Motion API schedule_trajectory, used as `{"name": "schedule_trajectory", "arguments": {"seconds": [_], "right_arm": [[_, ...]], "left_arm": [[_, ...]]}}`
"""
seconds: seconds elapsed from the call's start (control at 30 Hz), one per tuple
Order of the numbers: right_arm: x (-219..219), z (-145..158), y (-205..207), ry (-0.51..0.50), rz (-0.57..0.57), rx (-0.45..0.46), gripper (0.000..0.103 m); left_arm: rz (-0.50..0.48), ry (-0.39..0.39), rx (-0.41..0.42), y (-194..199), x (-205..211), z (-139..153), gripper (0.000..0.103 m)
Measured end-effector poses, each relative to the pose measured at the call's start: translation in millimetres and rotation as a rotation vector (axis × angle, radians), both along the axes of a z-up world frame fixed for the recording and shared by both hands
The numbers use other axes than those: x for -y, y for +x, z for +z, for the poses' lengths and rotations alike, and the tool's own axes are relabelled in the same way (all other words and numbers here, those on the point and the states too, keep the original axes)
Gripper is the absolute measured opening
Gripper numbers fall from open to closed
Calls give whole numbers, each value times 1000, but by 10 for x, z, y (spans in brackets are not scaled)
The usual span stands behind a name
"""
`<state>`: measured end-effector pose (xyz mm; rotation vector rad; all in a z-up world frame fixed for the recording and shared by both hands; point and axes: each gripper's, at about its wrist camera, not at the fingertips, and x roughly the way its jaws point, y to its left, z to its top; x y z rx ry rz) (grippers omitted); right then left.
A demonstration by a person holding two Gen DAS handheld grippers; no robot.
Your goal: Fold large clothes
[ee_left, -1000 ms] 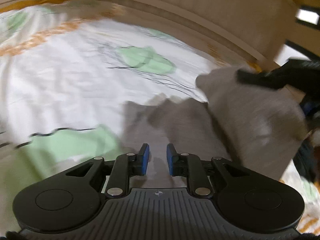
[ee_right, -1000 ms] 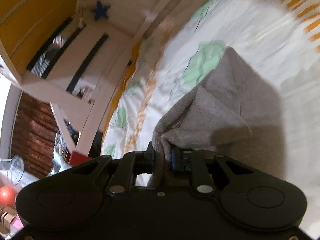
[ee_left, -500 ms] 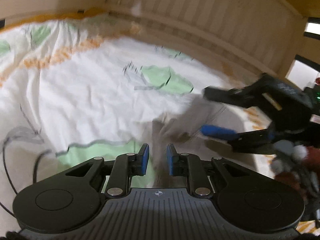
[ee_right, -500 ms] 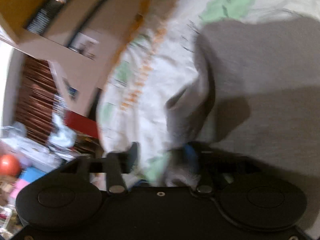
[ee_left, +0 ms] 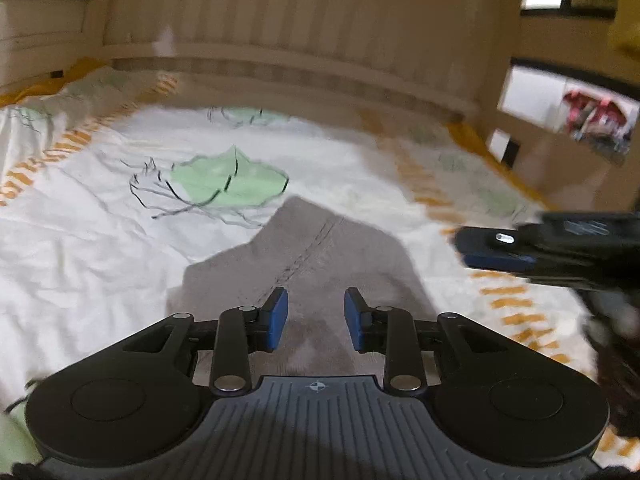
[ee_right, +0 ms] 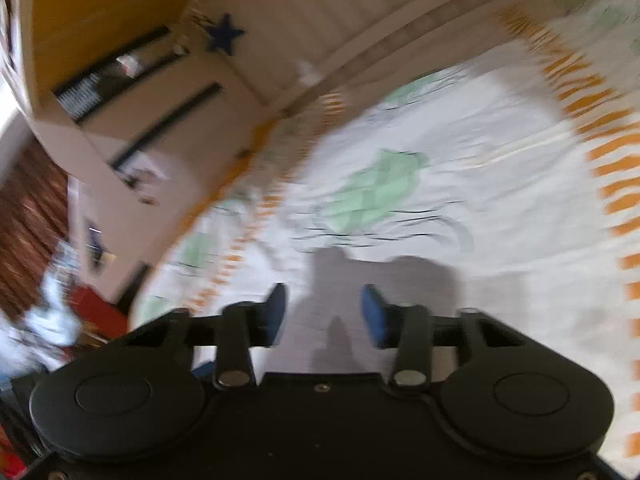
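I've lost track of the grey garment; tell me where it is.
In the left wrist view the grey garment lies on the white bedspread, just ahead of the open left gripper, below the green print.

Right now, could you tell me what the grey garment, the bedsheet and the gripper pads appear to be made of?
Grey garment: soft, matte knit, probably jersey or fleece; it lies limp with a stitched seam. Bedsheet: thin woven cloth, likely cotton, matte, finely wrinkled, printed green and orange. Left gripper pads: blue, smooth, apparently rubber or soft plastic on black plastic arms; the exact material is unclear.
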<state>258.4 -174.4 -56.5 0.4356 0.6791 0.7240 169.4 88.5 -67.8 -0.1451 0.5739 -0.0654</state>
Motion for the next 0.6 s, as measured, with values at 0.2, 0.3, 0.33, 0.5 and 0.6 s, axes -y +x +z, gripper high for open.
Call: {"name": "schedule_trajectory", "arguments": {"seconds": [0.2,0.3,0.33,0.5,0.6], "right_arm": [[-115,-117,-94,-136,-29,65,45],[-97,-150,-88,-185,-22,80,45],[-86,-150,-81,-196,-18,87,44],[-324,-144,158,-233,-1,113,44],[-525,-322,399,-338,1,76,43]], "left_arm": [[-41,70,-115,720,27,-377,34],[-58,99,-126,858,44,-418,34],[-64,96,-129,879,39,-416,34],[-75,49,-132,905,-37,-433,36],[-70,32,-137,935,-77,-442,36]]}}
